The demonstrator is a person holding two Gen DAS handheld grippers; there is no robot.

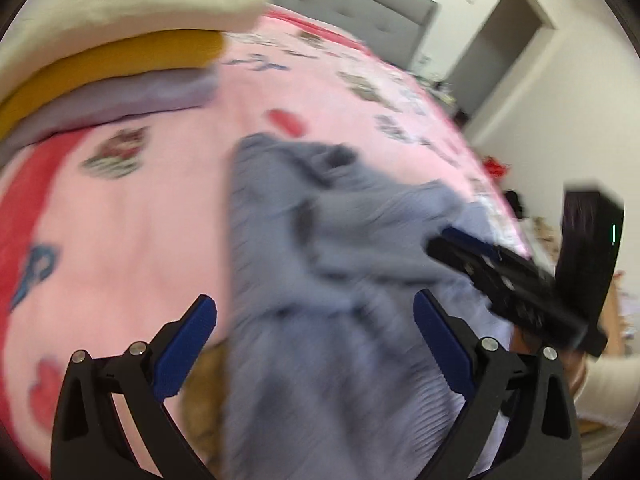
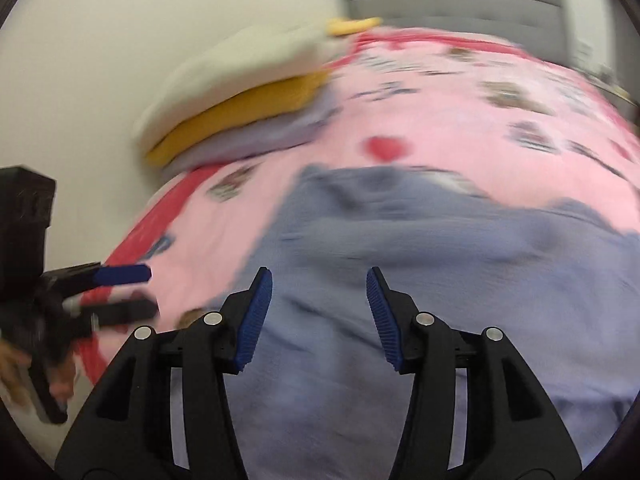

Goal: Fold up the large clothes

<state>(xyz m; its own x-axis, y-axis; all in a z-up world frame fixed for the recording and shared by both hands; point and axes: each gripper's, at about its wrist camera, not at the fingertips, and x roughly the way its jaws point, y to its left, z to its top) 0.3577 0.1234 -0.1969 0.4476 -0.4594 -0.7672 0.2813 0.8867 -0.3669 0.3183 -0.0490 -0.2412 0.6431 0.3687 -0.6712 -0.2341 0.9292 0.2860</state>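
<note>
A grey-blue garment (image 2: 400,248) lies rumpled on the pink patterned bed cover (image 1: 120,240), near the bed's front edge. The left gripper (image 1: 316,344) hangs over it with its fingers spread wide, nothing between them. The right gripper (image 2: 320,316) is over the garment too, fingers parted and clear of the cloth. A stack of folded clothes (image 2: 240,108) sits by the wall, well apart.
</note>
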